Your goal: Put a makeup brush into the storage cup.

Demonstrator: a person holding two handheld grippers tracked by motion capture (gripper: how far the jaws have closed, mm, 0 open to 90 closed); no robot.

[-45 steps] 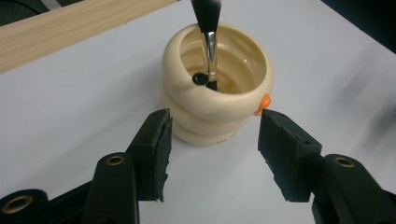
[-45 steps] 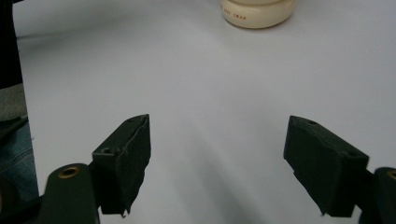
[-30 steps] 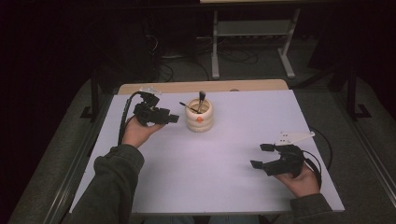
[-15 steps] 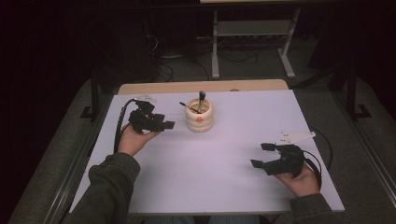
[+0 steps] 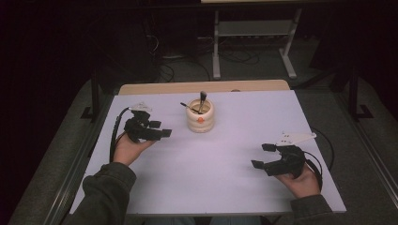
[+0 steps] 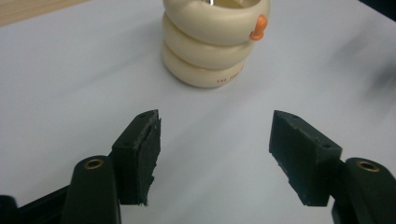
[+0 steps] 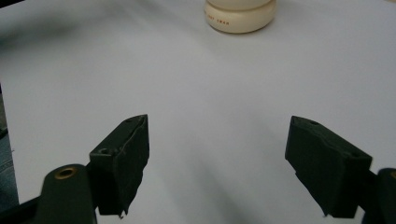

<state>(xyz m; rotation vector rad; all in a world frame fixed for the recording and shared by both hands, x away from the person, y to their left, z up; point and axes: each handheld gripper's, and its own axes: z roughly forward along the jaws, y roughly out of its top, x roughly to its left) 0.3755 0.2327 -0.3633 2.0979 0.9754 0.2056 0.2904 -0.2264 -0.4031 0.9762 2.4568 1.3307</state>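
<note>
The left tool (image 5: 162,130) is seen released, its jaws having just been opening with nothing between them. The cream ribbed pot (image 5: 200,117) stands upright just ahead of it on the desk (image 5: 225,178), apart from the pads, and well apart from the right tool (image 5: 263,155), likewise released and empty. What the two dark-tipped utensils (image 5: 201,101) in the pot are cannot be made out.

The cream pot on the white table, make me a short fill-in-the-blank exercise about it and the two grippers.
1. The cream pot is built like ___ stacked rings.
2. The small knob on its side is coloured ___.
3. The gripper nearer the pot is the ___ gripper.
4. The right gripper has its jaws ___, with nothing between them.

Missing words: three; orange; left; open
</note>
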